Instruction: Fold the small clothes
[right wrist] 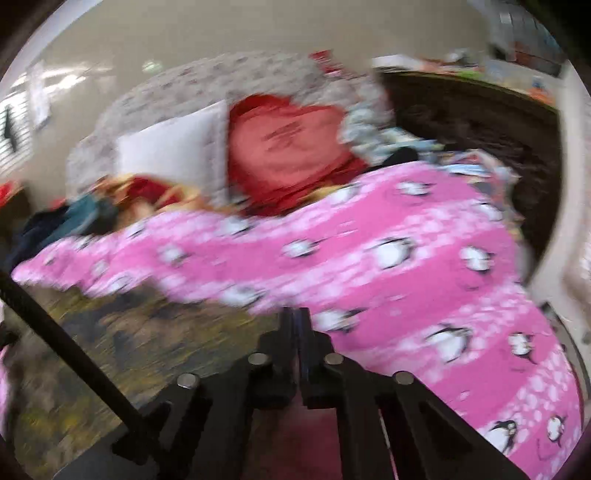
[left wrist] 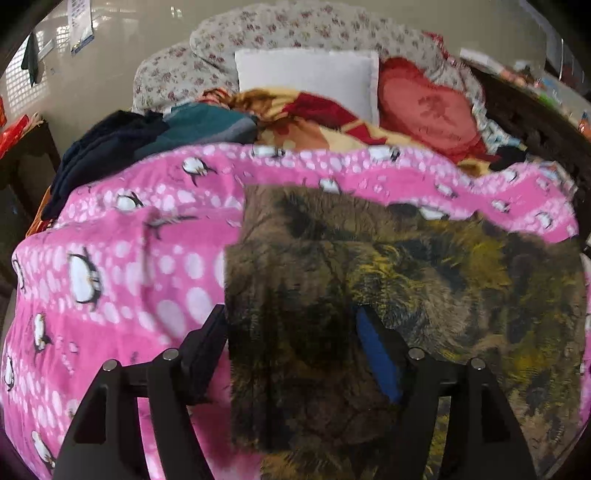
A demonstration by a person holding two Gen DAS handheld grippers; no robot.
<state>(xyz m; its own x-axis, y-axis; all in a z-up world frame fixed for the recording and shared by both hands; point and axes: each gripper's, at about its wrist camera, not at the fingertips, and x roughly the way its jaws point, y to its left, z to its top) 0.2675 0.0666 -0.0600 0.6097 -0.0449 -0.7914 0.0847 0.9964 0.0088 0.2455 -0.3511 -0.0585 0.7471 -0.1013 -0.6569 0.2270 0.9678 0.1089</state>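
A small brown-and-yellow patterned garment [left wrist: 369,295] lies on a pink penguin-print blanket [left wrist: 122,266]. My left gripper [left wrist: 291,325] is open, its fingers spread either side of the garment's near left part, the cloth lying over them. In the blurred right wrist view the garment [right wrist: 122,339] shows at the lower left on the blanket [right wrist: 406,280]. My right gripper [right wrist: 297,317] has its fingers pressed together at the garment's right edge; whether cloth is pinched between them I cannot tell.
A white pillow [left wrist: 306,77], a red heart cushion [left wrist: 424,107] and a floral quilt [left wrist: 295,33] lie at the bed's head. Dark blue and teal clothes [left wrist: 147,136] are piled at the back left. A dark wooden headboard [left wrist: 535,133] runs along the right.
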